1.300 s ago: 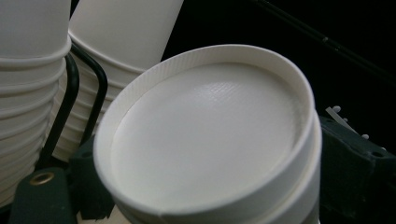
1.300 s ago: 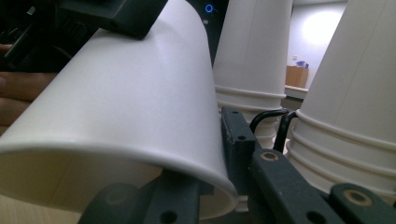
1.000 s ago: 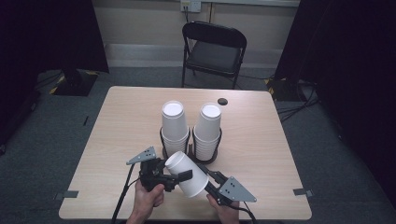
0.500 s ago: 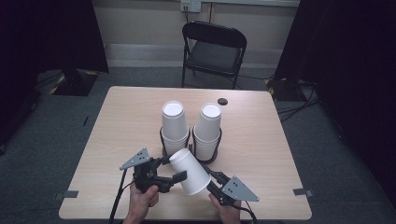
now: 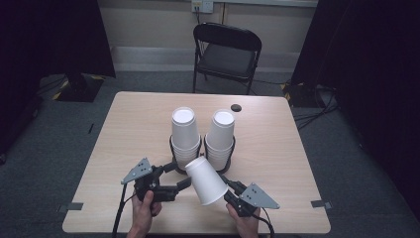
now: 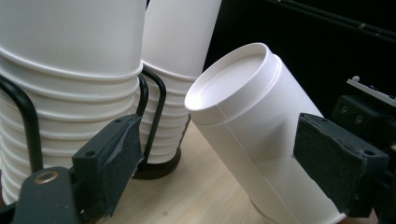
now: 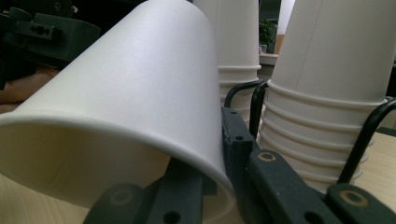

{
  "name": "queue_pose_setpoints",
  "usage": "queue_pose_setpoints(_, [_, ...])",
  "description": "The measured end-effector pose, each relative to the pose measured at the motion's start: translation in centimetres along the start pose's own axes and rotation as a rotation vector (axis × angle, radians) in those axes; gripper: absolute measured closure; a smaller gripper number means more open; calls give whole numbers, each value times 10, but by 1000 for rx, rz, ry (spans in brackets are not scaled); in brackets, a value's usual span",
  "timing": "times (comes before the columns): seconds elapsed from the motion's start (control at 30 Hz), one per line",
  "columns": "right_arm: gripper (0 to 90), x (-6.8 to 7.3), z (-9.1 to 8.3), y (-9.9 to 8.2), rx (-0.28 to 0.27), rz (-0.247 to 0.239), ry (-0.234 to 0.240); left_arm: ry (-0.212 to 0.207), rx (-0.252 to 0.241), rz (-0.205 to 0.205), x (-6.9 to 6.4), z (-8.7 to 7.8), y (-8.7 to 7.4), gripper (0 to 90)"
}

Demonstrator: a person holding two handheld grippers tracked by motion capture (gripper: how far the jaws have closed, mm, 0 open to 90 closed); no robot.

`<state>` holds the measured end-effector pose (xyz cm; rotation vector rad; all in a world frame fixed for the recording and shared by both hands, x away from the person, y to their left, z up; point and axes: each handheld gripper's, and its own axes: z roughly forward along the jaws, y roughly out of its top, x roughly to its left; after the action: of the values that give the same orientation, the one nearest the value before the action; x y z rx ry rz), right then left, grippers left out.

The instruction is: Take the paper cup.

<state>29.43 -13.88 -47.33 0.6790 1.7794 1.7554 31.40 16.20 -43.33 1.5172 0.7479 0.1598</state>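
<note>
High overhead; gripper cameras close on cup (image 5: 205, 181).

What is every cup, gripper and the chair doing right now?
Loose cup: tilted, its rim pinched by the right gripper.
Left gripper: jaws have just been closing, open around the cup, not pressing.
Left cup stack: upside down, upright in its black holder.
Right cup stack: same.
Chair: unfolded, empty.

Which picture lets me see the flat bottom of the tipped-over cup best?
The left gripper view: the cup turns its round base toward that camera. The high view has the whole cup small; the right gripper view looks at its open rim.
</note>
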Motion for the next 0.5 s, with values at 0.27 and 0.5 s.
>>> queue_pose_setpoints(0.27, [864,-8,2,3,115,49,-4,57,1,110,2,-3,-4,153])
queue_pose_setpoints(0.5, [864,-11,0,9,190,60,27,83,14,141,3,-5,-7,153])
